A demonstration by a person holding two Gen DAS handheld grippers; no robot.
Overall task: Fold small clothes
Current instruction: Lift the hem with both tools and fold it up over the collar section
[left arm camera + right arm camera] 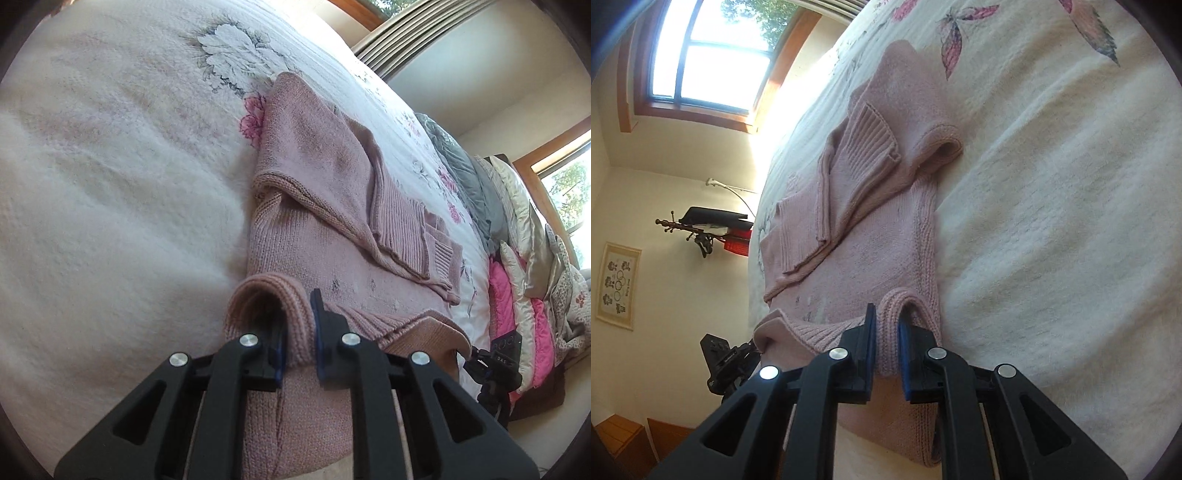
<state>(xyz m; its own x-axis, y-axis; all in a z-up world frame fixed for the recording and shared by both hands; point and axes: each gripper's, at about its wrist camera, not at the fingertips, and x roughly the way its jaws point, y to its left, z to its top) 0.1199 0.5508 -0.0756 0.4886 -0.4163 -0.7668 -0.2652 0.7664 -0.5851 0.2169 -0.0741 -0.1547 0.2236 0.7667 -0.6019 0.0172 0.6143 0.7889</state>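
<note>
Already partly folded, a pink knitted sweater is seen lying flat on a bed covered in a cream blanket with flower and butterfly prints. Both sleeves are laid across the body of the garment, their ribbed cuffs overlapping near its middle. The ribbed hem nearest the cameras is raised off the blanket at two corners: one corner is pinched by the left gripper, whose jaws are closed on a bunched roll of knit, and the other is pinched in the same way by the right gripper, whose jaws are clamped on a fold of the hem. Between the two grips the hem is held slack, sagging a little.

The step in hand is judged to be the lengthwise fold, with the bottom of the sweater about to be carried over the crossed sleeves toward the neckline. For that move, both corners would need to be lifted together and kept level, so that the sleeves are not dragged out of place, and the hem laid down square with the far edge before either grip is released.

Pillows are piled at the head of the bed, and a window is lit brightly beyond.
</note>
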